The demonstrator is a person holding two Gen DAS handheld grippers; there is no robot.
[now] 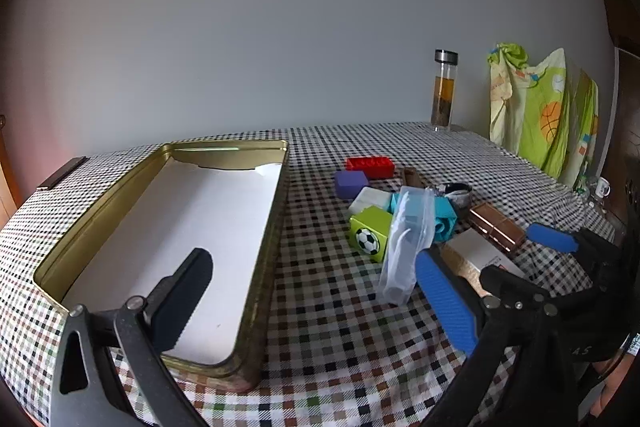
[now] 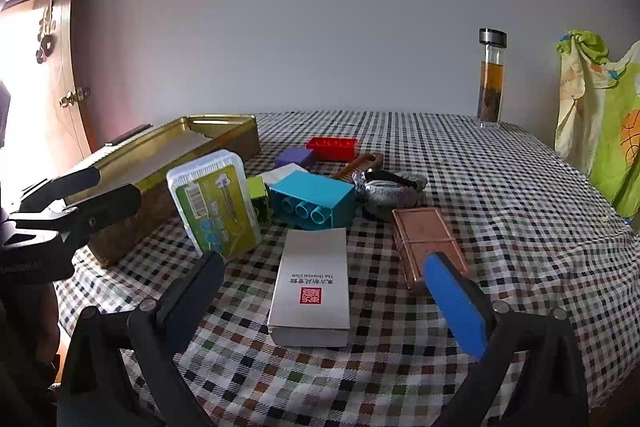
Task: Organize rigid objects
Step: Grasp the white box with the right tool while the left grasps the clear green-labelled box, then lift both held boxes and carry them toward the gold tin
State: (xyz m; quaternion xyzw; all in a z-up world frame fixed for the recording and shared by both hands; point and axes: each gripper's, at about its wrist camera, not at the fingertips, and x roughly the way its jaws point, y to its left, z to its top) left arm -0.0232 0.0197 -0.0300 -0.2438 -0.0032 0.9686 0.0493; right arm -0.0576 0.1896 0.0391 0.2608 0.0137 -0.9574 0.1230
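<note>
Checkered tablecloth carries a white box lying near, between the right gripper's wide-spread fingers; left gripper, also wide, straddles the gold tin's right wall.

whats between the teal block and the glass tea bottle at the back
In the right wrist view, a dark mottled bowl lies just past the teal block; beyond it only bare checked tablecloth runs to the glass tea bottle.

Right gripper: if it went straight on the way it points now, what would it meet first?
Most likely the white box, which lies flat on the checked cloth between the open fingers of the right gripper. The teal block sits behind it. Depth is uncertain.
</note>
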